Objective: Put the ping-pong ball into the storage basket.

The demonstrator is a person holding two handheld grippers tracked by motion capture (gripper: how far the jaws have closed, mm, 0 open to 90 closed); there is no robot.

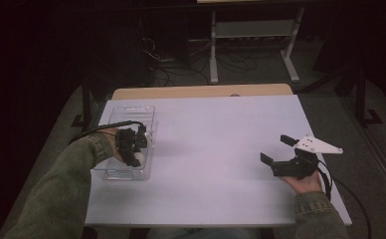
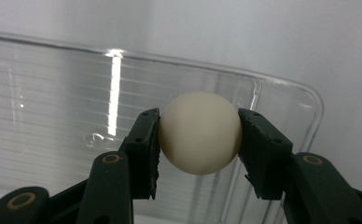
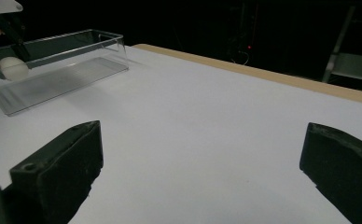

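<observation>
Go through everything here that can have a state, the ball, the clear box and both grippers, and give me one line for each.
White ball: clamped between the left gripper's pads, held over the box.
Clear plastic box: lidless, upright on the white table, nothing lying in it that I can see.
Left gripper: shut on the ball.
Right gripper: jaws wide open, holding nothing, over bare table.

One cream-white ball [image 2: 200,138] is in view; one clear plastic tray [image 1: 115,115] holds it, the single container on the tabletop [image 1: 216,149]; there is one tabletop, white with one wooden edge strip along its far side; two grippers are present, the left gripper [image 1: 131,149] and the right gripper [image 1: 276,150], each with two black fingers [image 2: 144,149]; two forearms in green sleeves come in from below; one metal stand sits on the floor beyond.
</observation>
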